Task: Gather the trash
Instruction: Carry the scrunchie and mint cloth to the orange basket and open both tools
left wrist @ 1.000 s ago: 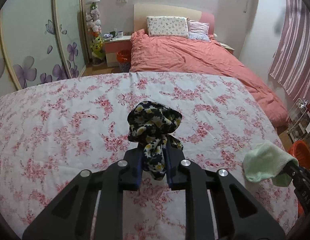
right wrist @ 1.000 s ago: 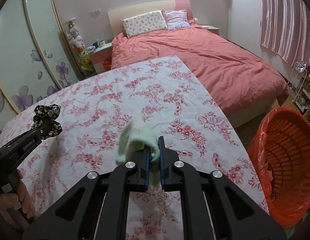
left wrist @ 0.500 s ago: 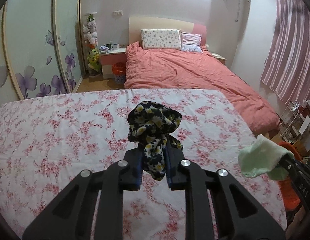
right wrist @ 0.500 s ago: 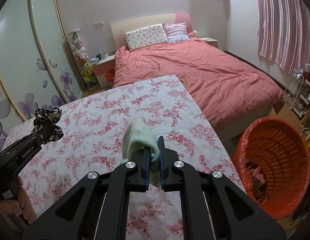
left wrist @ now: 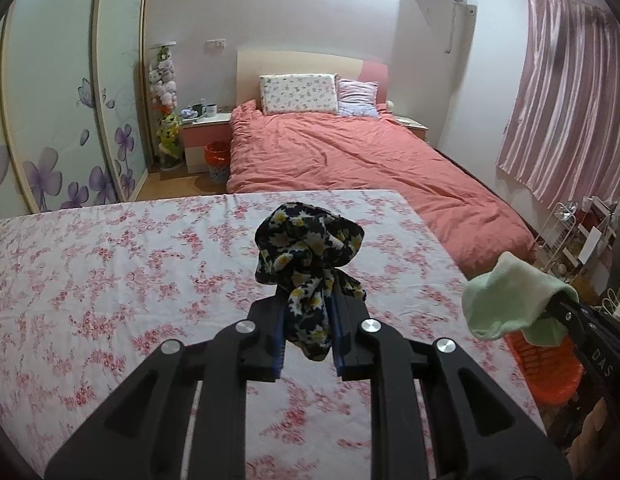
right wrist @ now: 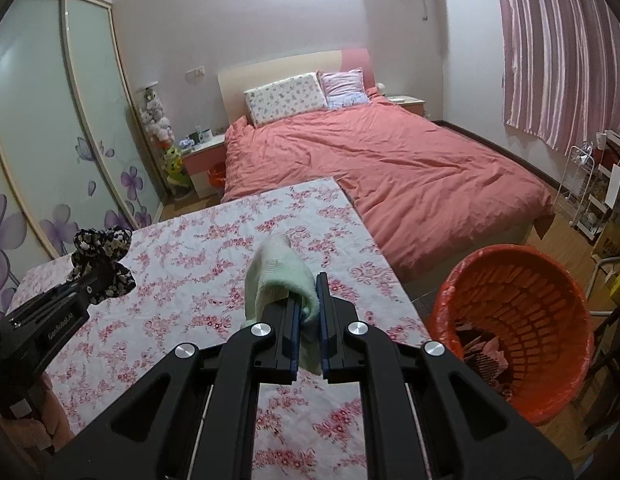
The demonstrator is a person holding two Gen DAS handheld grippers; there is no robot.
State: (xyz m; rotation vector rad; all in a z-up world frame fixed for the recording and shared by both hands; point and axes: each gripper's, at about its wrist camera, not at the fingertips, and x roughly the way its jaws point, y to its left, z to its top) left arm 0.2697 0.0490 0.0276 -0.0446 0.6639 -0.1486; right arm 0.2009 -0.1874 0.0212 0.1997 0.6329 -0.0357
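Black floral cloth (left wrist: pixel 308 256) pinched in left gripper (left wrist: pixel 308 320); right gripper (right wrist: pixel 308 312) clamps what looks like a green sock (right wrist: pixel 280 276).

White lettering reading "GenRobot.AI" runs along the black body of the left gripper (right wrist: pixel 95 280); the letters "DAS" show on the side of the right gripper (left wrist: pixel 558 312), the rest cut off.

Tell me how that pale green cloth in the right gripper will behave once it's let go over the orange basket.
The pale green cloth droops over the right gripper, so it is likely floppy and light. It would probably fall limply, without rolling. It could snag on the orange mesh basket rim.
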